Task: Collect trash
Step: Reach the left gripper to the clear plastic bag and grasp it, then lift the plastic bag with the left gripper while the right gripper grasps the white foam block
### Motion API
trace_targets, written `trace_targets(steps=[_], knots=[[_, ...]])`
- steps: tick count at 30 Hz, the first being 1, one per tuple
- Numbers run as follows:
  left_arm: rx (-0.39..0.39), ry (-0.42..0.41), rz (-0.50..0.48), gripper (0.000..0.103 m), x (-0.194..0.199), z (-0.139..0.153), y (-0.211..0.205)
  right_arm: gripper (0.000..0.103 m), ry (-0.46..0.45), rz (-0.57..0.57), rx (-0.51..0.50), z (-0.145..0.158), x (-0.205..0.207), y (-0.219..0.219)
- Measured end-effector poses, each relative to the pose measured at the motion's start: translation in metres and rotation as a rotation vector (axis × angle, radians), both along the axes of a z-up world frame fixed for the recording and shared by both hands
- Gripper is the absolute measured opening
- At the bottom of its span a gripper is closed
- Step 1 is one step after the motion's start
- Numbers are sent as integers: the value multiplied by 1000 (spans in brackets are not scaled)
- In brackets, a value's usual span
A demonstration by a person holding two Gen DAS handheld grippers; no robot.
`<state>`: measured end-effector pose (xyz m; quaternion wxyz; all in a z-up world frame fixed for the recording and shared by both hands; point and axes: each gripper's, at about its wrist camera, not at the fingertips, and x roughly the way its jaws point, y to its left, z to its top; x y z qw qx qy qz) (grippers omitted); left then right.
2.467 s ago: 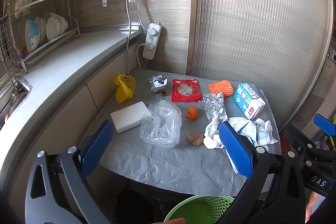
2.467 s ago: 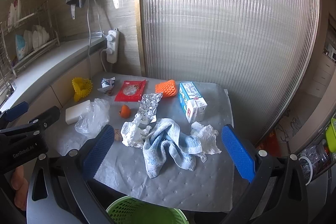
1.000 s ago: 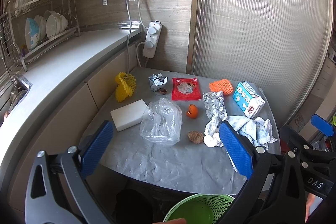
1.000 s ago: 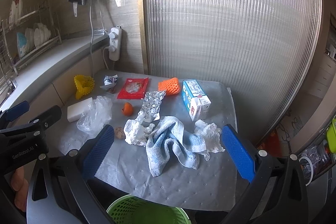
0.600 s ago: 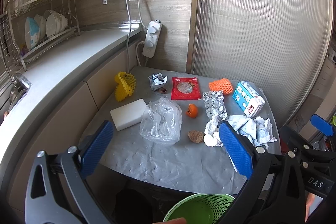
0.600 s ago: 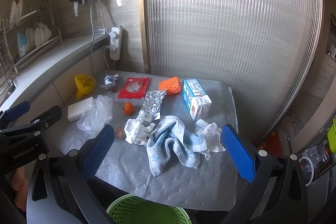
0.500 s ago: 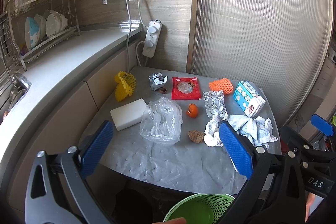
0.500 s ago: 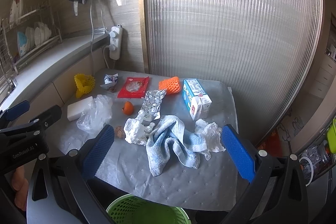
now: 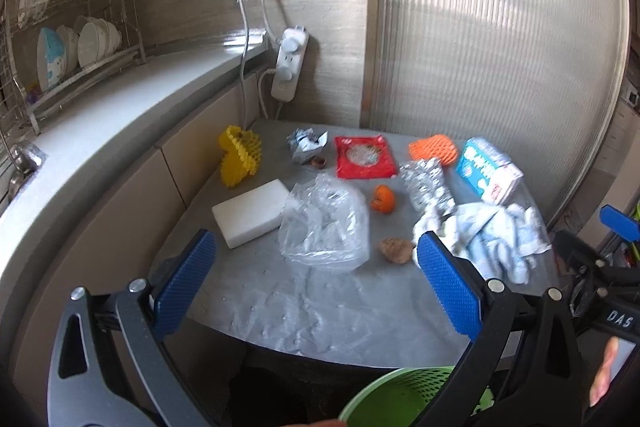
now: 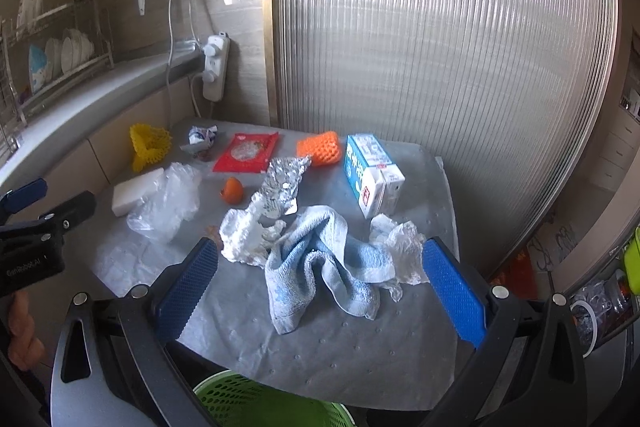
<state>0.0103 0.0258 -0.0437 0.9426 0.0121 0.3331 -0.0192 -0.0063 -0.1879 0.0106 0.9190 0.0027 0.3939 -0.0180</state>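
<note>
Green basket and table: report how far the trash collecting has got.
Done: nothing visible; the little of the green basket that shows looks empty. In hand: nothing; the left gripper and right gripper are open above the near table edge. Left: the plastic bag, foil, red wrapper, milk carton and crumpled tissues lie on the table.

I see a small table (image 10: 400, 339) under a dimpled grey mat, strewn with litter: a yellow foam net (image 10: 149, 145), a white sponge block (image 10: 134, 190) touching a crumpled clear plastic bag (image 10: 168, 203), a red snack packet (image 10: 247, 152), an orange foam net (image 10: 320, 148), crinkled silver foil (image 10: 285, 179), a blue-and-white milk carton (image 10: 372, 173), a light blue towel (image 10: 324, 263) between white tissue wads (image 10: 248, 231), and an orange peel piece (image 10: 233, 191).
</note>
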Motion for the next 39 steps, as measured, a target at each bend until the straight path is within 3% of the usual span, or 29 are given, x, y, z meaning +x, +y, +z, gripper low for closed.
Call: trace_targets(steps=[13, 16, 22, 25, 30, 32, 36, 39], knots=[[-4, 73, -46, 97, 54, -53, 18, 101, 8, 47, -21, -29, 17, -1], [-41, 101, -71, 97, 64, -62, 11, 101, 17, 57, -14, -34, 24, 0], [-14, 148, -90, 97, 89, -85, -14, 101, 29, 54, -12, -39, 35, -4], [-42, 183, -80, 83, 102, -94, -15, 101, 36, 41, -13, -41, 37, -11], [-86, 238, -74, 35, 109, -104, -7, 101, 51, 25, -4, -47, 39, -21], [-81, 236, -64, 23, 108, -104, -4, 101, 64, 18, 0, -51, 39, -23], [-102, 218, -67, 14, 102, -97, 4, 101, 71, 16, 0, -54, 38, -20], [-122, 193, -78, 12, 96, -86, 10, 101, 55, 40, 12, -45, 38, -10]])
